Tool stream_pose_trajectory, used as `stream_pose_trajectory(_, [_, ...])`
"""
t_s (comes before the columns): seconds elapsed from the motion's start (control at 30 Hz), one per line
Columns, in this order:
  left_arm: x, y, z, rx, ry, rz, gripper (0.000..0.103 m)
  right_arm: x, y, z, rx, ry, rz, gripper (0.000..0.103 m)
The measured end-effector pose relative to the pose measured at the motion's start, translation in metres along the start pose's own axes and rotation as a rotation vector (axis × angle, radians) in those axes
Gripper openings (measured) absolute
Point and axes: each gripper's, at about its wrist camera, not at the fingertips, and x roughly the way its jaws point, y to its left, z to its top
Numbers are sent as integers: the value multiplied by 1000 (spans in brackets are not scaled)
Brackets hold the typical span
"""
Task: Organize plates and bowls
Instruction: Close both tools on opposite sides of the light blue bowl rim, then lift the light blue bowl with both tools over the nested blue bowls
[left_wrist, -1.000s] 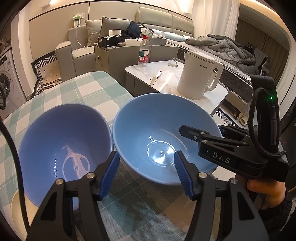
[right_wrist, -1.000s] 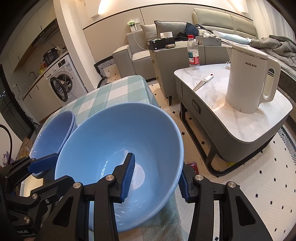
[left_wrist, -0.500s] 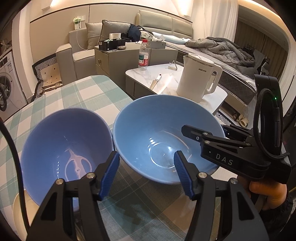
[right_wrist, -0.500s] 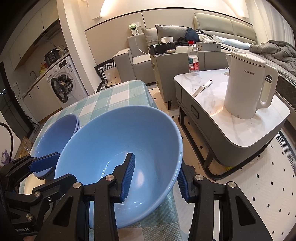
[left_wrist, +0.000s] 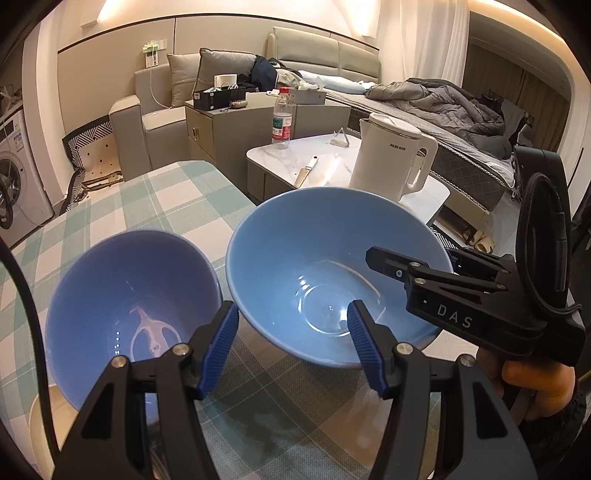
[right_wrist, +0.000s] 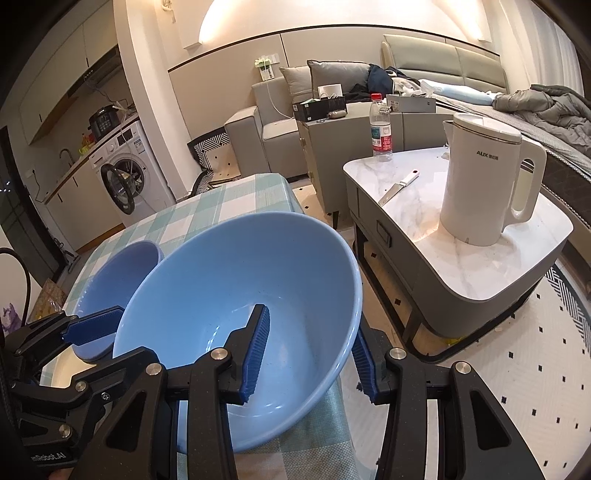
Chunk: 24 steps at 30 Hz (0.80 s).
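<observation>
While the darker blue bowl (left_wrist: 125, 314) sits at the left of the checked tablecloth (left_wrist: 155, 199), seemingly resting on a pale plate (left_wrist: 48, 417) whose edge peeks out beneath it, the left gripper (left_wrist: 291, 347) hangs just behind the gap between the two bowls with its blue pads spread wide and nothing between them. To its right, the lighter blue bowl (left_wrist: 332, 273) is pinched at its near rim by the right gripper (right_wrist: 308, 354), one pad inside the wall and one outside. Compared with a second ago, this bowl looks tilted more steeply toward the darker one and raised off the cloth on its right side, while the darker bowl has not moved; the lift seems to have just begun. That suggests the lighter bowl is being carried over to nest with its neighbour, though which goes into which cannot be told yet. Since it is the wider of the two, setting it inside the smaller bowl could leave it perched and wobbly. Farther right, the white kettle (right_wrist: 487, 184) and a knife (right_wrist: 399, 188) stand on the marble side table (right_wrist: 480, 251), well apart from the work.
</observation>
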Motion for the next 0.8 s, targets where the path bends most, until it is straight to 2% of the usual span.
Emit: stream_pose_trajectory(0.8, [-35,6,5,21,-82,19,61,-43,27,7,-49,-113,9,45])
